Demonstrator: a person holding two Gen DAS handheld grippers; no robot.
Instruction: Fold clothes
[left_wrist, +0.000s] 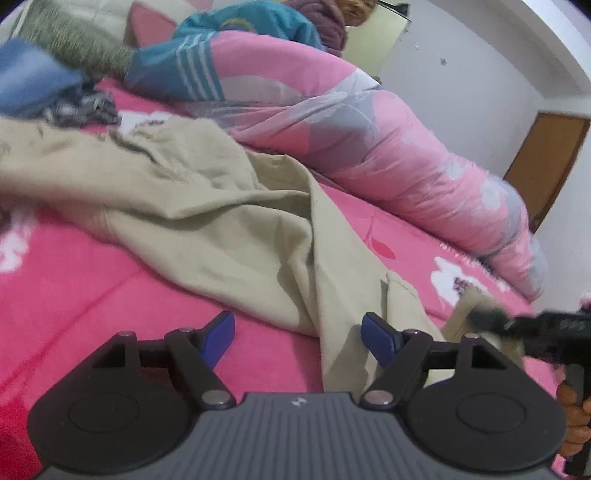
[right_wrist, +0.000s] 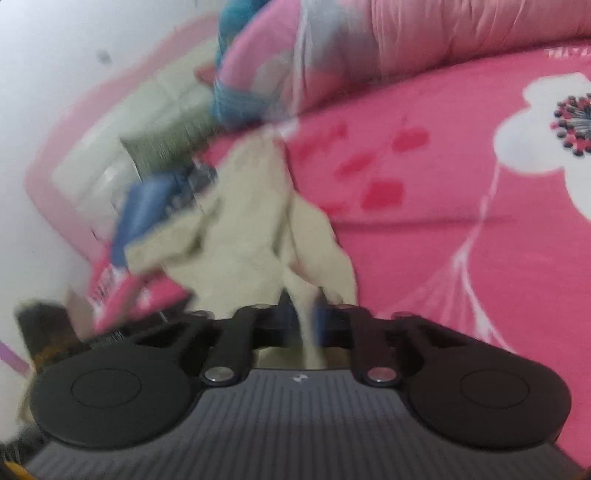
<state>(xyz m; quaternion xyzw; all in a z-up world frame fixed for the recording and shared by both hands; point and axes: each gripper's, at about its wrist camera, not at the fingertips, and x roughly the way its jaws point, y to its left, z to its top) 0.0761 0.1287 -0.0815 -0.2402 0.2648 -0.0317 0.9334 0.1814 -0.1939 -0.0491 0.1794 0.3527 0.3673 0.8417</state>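
Pink bed (left_wrist: 74, 288) — beige trousers (left_wrist: 207, 206), quilt (left_wrist: 369, 147)

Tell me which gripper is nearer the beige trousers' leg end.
Right. The right gripper is shut on the beige trousers there; the left gripper stands open around a fold beside it.

Two low, close wrist views across the bed (left_wrist: 74, 280), both over beige trousers (left_wrist: 221, 221).

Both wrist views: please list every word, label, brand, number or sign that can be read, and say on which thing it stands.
No readable words or numbers appear in either view.
Small white emblem, no letters, on the grey body of the left hand-held gripper.
The same emblem, blurred, on the right hand-held gripper.
Bed sheet: white flower pattern only, no text.
Teal garment: white stripes only, no lettering visible.
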